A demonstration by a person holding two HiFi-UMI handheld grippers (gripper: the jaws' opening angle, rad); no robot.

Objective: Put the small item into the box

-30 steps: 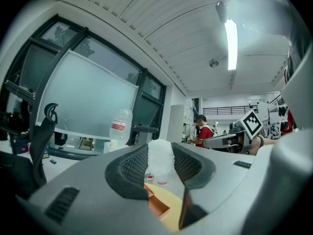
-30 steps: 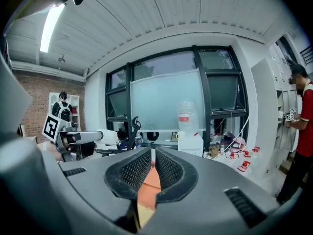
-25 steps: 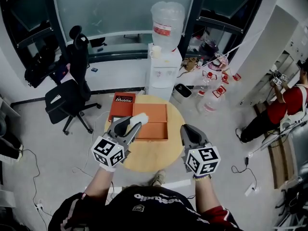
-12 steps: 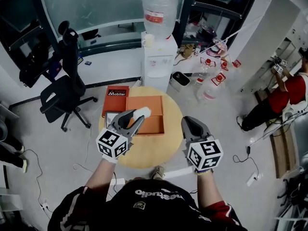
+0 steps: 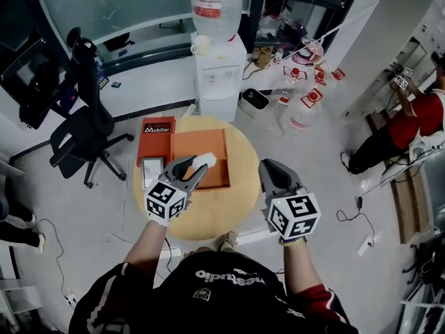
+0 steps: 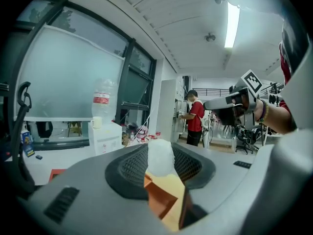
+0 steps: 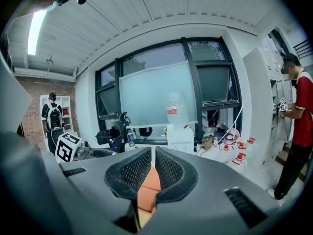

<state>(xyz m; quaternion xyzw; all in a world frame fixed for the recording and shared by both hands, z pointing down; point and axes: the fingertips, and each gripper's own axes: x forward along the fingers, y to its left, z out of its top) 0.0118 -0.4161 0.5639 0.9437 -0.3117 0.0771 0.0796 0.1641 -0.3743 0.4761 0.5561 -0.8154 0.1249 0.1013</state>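
Note:
An open orange box [image 5: 198, 141] lies on a round wooden table [image 5: 222, 211]. My left gripper [image 5: 201, 164] is shut on a small white foam-like item [image 5: 205, 160] and holds it over the box's inside, near the front. In the left gripper view the item [image 6: 159, 155] sits pinched between the dark mesh pads, with the box [image 6: 164, 199] below. My right gripper [image 5: 268, 169] hovers over the table just right of the box, its jaws nearly together with nothing between them. The right gripper view shows the box [image 7: 146, 190] through the thin gap.
The box's orange lid [image 5: 157, 143] lies at the table's left edge. A water dispenser [image 5: 217, 68] stands behind the table and a black office chair [image 5: 80, 127] to the left. Bottles clutter the floor at back right. A person in red [image 5: 417, 131] stands far right.
The left gripper has carried the white item from the box's left edge to over its inside. The head view has shifted. The right gripper has barely moved.

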